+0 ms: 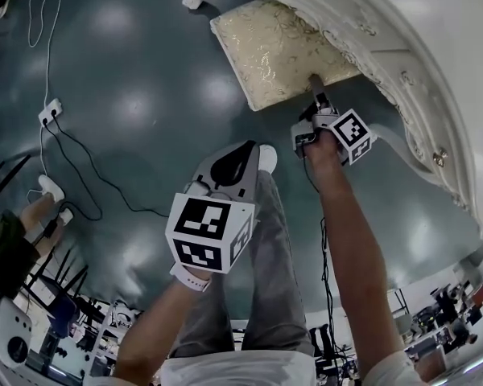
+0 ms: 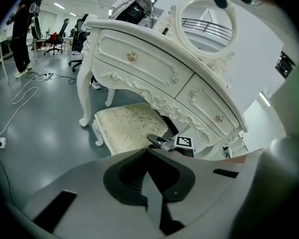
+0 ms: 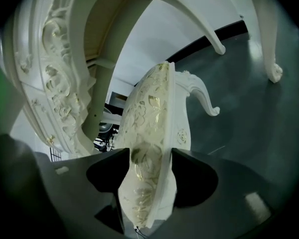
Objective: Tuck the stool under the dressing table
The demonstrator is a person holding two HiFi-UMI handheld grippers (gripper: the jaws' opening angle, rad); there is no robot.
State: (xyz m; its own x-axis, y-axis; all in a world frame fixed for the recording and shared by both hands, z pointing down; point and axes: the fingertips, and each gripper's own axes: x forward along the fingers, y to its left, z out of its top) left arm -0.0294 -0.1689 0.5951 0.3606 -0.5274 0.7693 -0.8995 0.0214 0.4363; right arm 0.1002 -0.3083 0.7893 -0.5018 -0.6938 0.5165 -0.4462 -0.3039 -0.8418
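The stool point(image 1: 274, 51), cream with a gold-patterned cushion and white carved legs, stands partly beneath the white carved dressing table point(image 1: 402, 47). My right gripper point(image 1: 315, 95) is shut on the stool's near edge. In the right gripper view the cushioned seat point(image 3: 154, 133) fills the gap between the jaws of the right gripper point(image 3: 149, 163), and the pads dent it. My left gripper point(image 1: 249, 149) hangs lower, short of the stool, shut and holding nothing. The left gripper view shows the stool point(image 2: 132, 126), the table point(image 2: 154, 66) and the right gripper point(image 2: 159, 141) past the closed left gripper point(image 2: 148, 156).
A power strip point(image 1: 50, 111) and cables lie on the grey floor at left. A seated person point(image 1: 16, 232) and chairs are at the lower left. My own legs and a white shoe point(image 1: 267, 158) are below the stool. Table legs point(image 3: 269, 44) stand beyond the stool.
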